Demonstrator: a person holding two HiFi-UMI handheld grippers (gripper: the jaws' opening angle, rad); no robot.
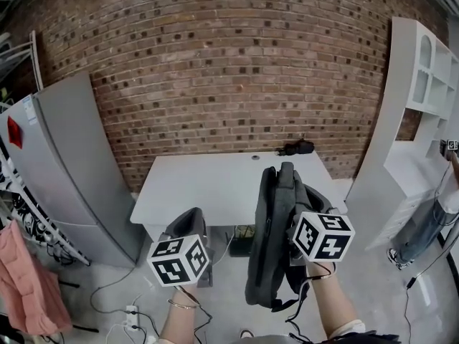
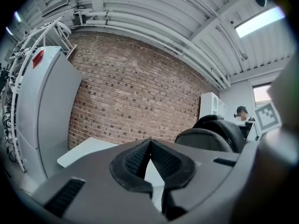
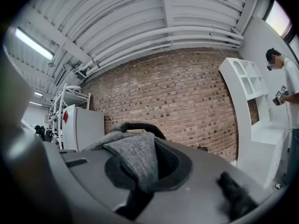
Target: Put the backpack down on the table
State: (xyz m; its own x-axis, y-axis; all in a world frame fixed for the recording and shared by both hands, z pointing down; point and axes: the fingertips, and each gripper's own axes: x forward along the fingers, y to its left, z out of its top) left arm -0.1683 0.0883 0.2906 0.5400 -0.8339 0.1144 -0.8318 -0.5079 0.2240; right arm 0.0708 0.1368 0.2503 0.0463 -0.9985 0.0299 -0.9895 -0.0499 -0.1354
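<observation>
A dark grey backpack [image 1: 274,249] hangs upright in the air in front of the white table [image 1: 215,181], its bottom below the table's edge. My right gripper [image 1: 292,192] holds it near the top. In the right gripper view the jaws [image 3: 140,171] are shut on a fold of the backpack's grey fabric [image 3: 135,157], with its black handle arching behind. My left gripper [image 1: 188,224] is to the left of the backpack, apart from it. In the left gripper view the fingertips [image 2: 149,143] meet with nothing between them, and the backpack [image 2: 212,134] shows at the right.
A brick wall stands behind the table. A tall grey cabinet [image 1: 72,163] is at the left, a white shelf unit [image 1: 416,113] at the right with a person [image 1: 434,217] beside it. A small black object [image 1: 297,147] lies at the table's back edge. Cables [image 1: 129,310] run over the floor.
</observation>
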